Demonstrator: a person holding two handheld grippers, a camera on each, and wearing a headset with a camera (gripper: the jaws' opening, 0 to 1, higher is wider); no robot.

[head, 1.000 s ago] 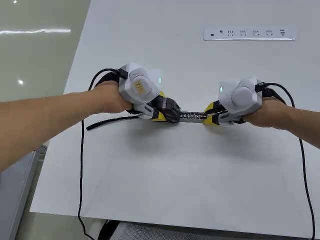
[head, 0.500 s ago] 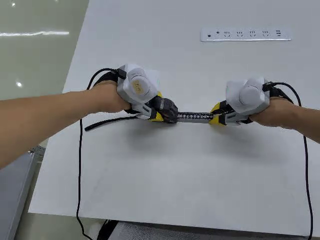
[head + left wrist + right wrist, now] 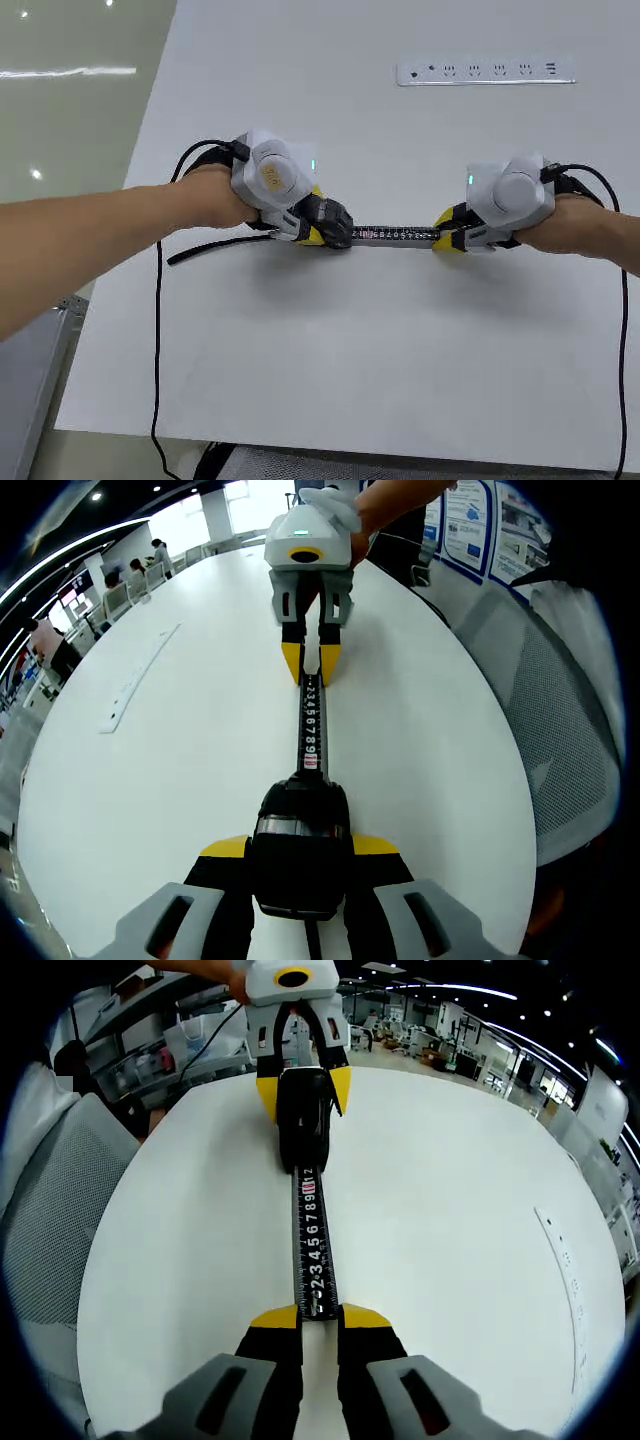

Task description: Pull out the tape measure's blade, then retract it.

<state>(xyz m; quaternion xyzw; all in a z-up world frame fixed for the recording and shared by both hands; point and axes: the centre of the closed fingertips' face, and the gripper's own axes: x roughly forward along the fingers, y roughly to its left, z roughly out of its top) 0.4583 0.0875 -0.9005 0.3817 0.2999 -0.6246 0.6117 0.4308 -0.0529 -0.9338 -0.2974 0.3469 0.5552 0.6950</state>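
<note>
Left gripper (image 3: 312,228) clamps the rigid case (image 3: 300,850). Right gripper (image 3: 320,1318) pinches the blade (image 3: 313,1250) beyond the case; blade likely springy, hold its tip

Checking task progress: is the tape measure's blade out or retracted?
Out: the blade runs from the case in the left tongs to the right tongs.
</note>
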